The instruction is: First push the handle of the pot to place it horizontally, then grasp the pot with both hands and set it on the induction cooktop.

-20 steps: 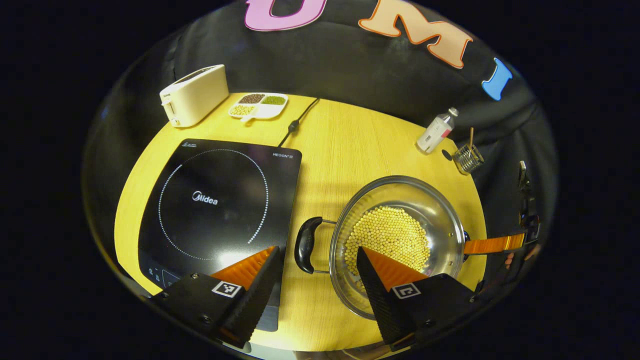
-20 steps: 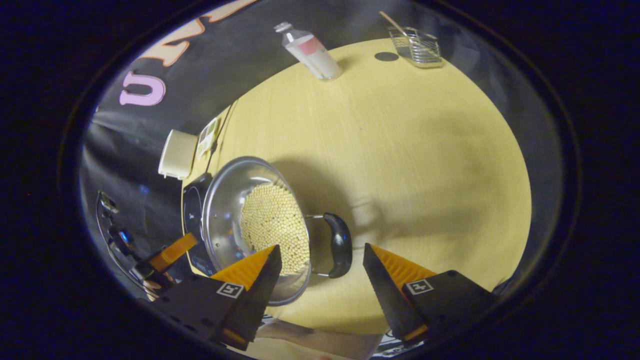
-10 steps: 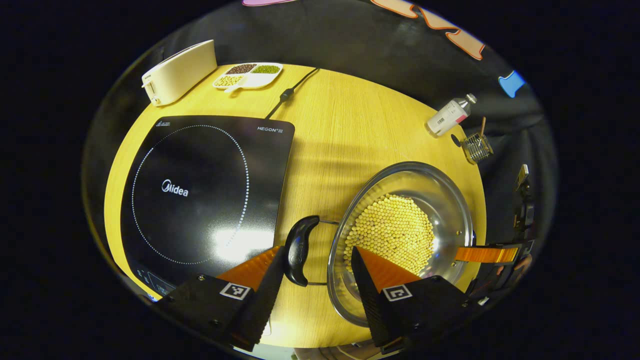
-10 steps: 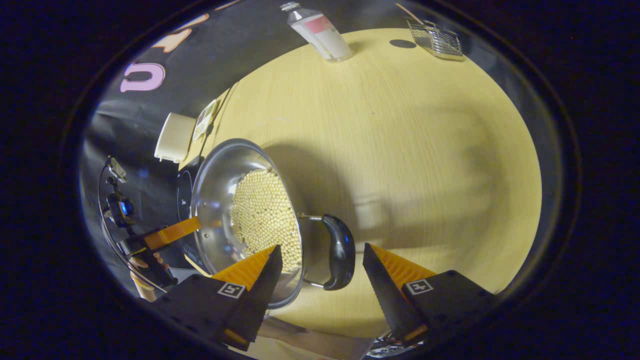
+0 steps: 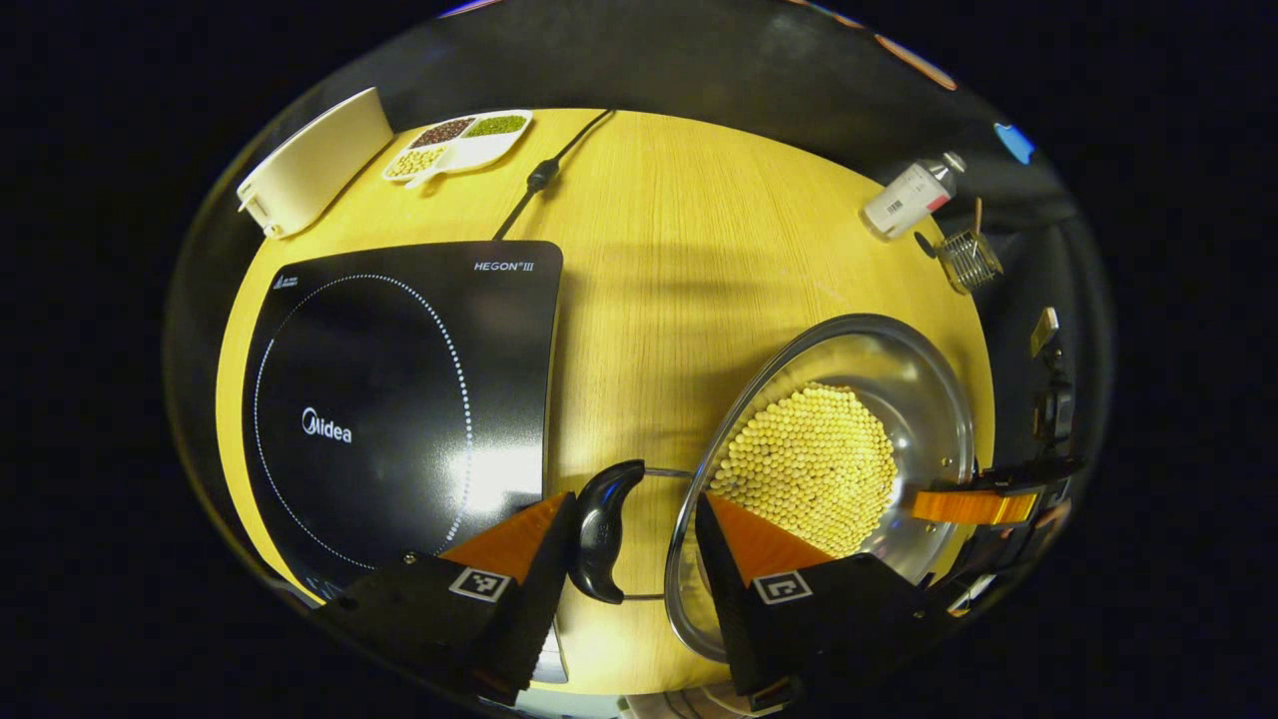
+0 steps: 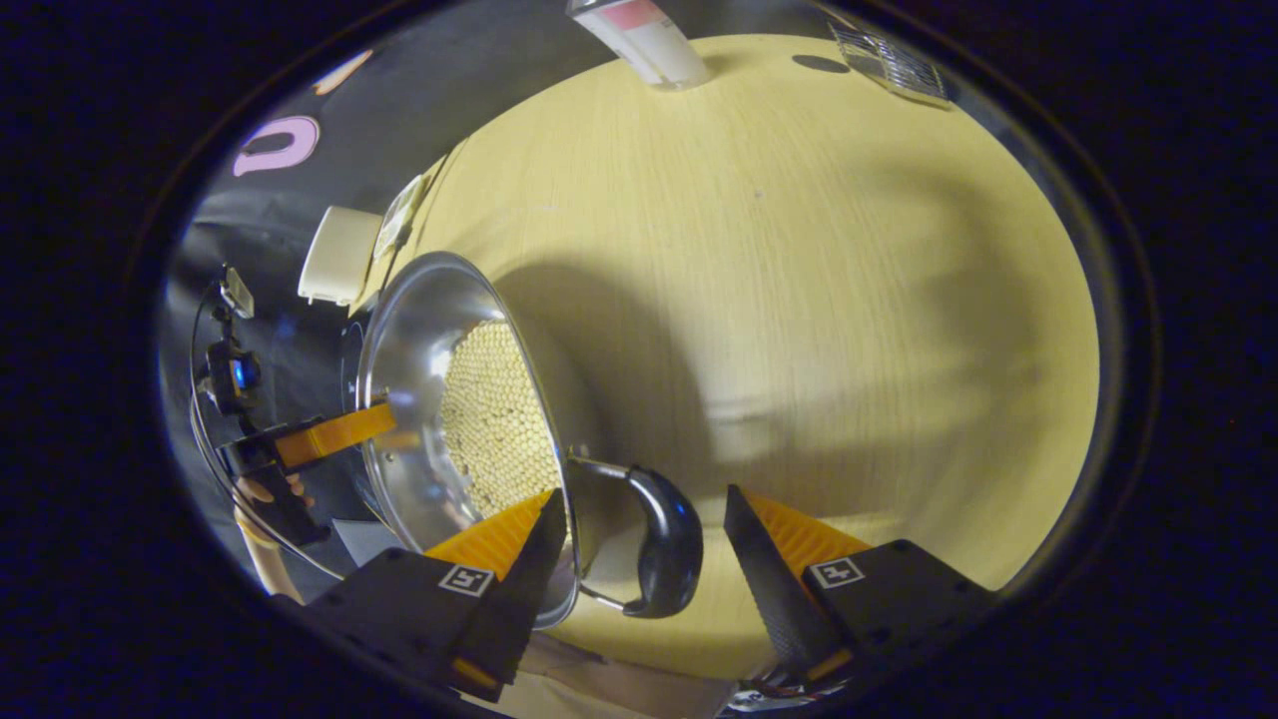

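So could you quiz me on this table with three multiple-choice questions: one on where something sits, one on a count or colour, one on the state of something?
1. Where is the induction cooktop in the left gripper view?
A. Left of the pot
B. Under the pot
C. Beside the bottle

2. How many filled sections does the white dish show?
A. One
B. Three
C. Six

3. How does the left gripper stand at the pot's black handle?
A. Shut, far from it
B. Open, a finger on each side
C. Holding the bottle

Answers:
1. A: the pot rests on the bare table, right of the cooktop.
2. B: dark, green and pale fillings sit side by side.
3. B: the handle lies in the gap between the spread fingers.
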Motion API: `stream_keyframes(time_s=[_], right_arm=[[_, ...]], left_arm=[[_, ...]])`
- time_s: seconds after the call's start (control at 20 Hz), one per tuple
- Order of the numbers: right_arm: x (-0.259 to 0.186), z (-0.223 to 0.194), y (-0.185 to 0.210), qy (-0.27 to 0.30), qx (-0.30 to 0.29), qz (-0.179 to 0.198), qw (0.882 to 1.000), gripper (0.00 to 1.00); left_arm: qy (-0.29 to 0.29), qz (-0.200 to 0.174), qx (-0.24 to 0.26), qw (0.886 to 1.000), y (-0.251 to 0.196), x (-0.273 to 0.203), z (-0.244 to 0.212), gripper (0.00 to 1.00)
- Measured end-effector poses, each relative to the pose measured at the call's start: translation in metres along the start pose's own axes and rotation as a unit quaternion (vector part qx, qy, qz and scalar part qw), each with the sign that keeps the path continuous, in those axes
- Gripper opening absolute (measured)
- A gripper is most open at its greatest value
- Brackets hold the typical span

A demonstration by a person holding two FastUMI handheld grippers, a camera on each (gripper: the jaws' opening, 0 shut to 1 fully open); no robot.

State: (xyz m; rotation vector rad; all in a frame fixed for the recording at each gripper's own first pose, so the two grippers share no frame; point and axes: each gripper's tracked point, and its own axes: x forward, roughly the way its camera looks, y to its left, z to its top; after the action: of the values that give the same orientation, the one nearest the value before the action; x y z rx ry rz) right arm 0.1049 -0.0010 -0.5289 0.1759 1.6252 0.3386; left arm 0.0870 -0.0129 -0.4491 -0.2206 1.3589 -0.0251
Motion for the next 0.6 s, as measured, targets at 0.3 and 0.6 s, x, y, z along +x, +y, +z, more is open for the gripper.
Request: stream_keyframes(time_s=[0.3, 0.6], right_arm=[[0.005, 0.001, -0.002, 0.012, 0.010, 0.006, 1.000, 0.80], [0.003, -0.001, -0.007, 0.015, 0.005, -0.001, 1.000, 0.79]], left_arm=[[0.028, 0.036, 0.032, 0.998, 0.004, 0.004, -0.003, 0.77], [0.046, 0.035, 0.034, 0.998, -0.001, 0.008, -0.010, 0.70]])
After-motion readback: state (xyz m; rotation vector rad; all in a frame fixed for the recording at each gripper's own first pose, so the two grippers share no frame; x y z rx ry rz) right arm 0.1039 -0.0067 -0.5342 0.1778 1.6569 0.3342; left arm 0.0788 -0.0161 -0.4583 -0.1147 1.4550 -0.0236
